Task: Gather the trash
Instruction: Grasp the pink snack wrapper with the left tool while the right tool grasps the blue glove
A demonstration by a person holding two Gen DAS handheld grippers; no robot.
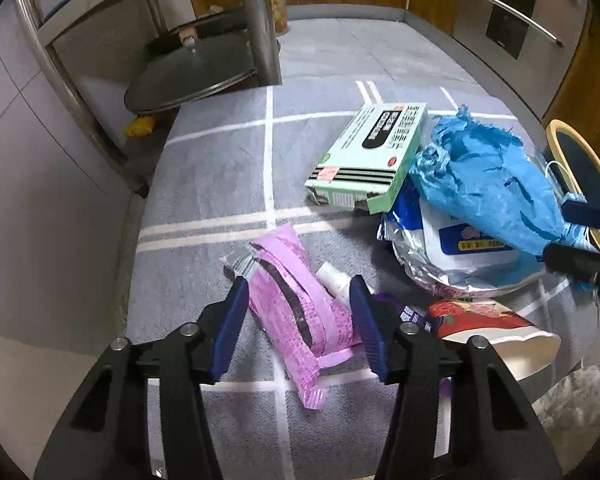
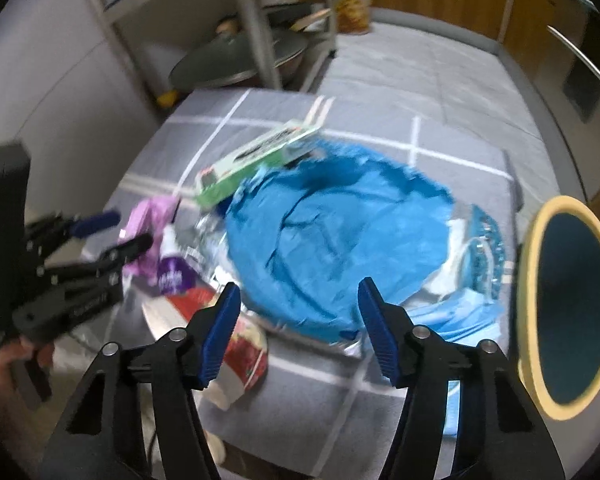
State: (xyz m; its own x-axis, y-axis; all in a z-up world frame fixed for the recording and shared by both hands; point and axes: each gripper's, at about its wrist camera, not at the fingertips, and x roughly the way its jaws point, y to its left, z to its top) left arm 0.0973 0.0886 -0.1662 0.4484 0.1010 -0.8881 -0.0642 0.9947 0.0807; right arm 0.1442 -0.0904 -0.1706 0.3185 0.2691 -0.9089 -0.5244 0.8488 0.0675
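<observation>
The left gripper (image 1: 300, 312) points steeply down at a grey mat (image 1: 220, 168) with white lines, its blue pads (image 1: 230, 332) standing half-wide on either side of a crumpled pink wrapper (image 1: 296, 312); the left pad looks to touch the wrapper's edge, the right one sits just beside it, and no firm squeeze shows. No earlier view is given to compare. A small white tube (image 1: 334, 280) lies against the wrapper's far side. To its right a red-and-white paper cup (image 1: 496, 332) lies tipped on its side, mouth toward the camera; what it holds cannot be told.

The right gripper (image 2: 298, 308) hovers with its jaws fairly wide and nothing pinched, over the near edge of a blue crumpled paper (image 2: 340, 240). That paper rests on top of a silver foil bag (image 1: 440, 264) with a blue-and-white label. A light-blue face mask (image 2: 460, 320) lies just past the right pad.

Beyond the heap a pale green carton (image 1: 376, 156) lies flat, one end flap torn open. At the mat's right side stands a yellow-rimmed bin (image 2: 568, 308), its dark inside showing no contents. Farther off, a metal rack (image 1: 256, 20) holds a pan lid (image 1: 192, 76), and a lined wastebasket (image 1: 280, 4) stands against the wooden wall.
</observation>
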